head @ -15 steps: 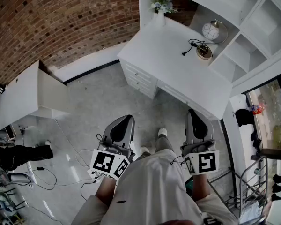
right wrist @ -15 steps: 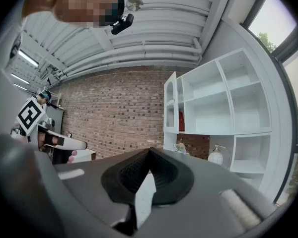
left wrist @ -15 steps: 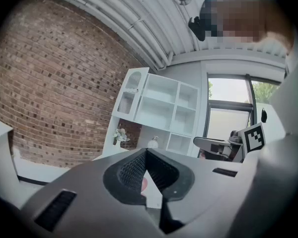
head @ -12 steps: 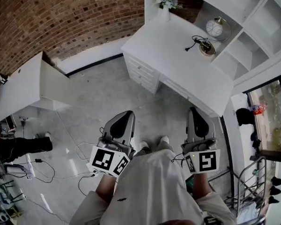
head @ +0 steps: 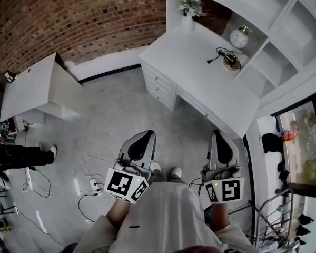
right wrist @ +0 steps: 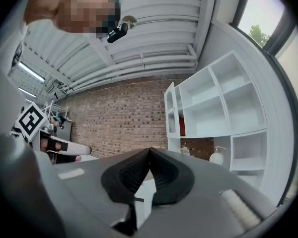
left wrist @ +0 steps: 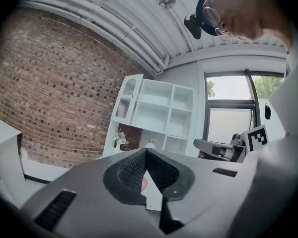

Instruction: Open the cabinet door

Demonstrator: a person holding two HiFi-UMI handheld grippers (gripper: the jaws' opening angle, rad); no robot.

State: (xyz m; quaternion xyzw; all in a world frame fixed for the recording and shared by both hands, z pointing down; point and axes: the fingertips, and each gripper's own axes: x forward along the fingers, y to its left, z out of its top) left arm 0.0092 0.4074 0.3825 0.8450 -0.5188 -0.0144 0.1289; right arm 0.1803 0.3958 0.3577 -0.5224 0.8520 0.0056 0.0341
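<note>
**A:** How are your jaws?

**B:** My left gripper (left wrist: 146, 150) has them pressed together with nothing between. My right gripper (right wrist: 149, 149) is the same: tips meeting, empty.

**A:** Where's the cabinet door?

**B:** I see the cabinet door (left wrist: 128, 92), glazed, at the left end of the white shelf unit (left wrist: 161, 108). It's well ahead of both grippers and above their tips. The desk (head: 195, 62) stands under the shelves, and a brick wall (head: 68, 20) lies beyond my left gripper.
</note>
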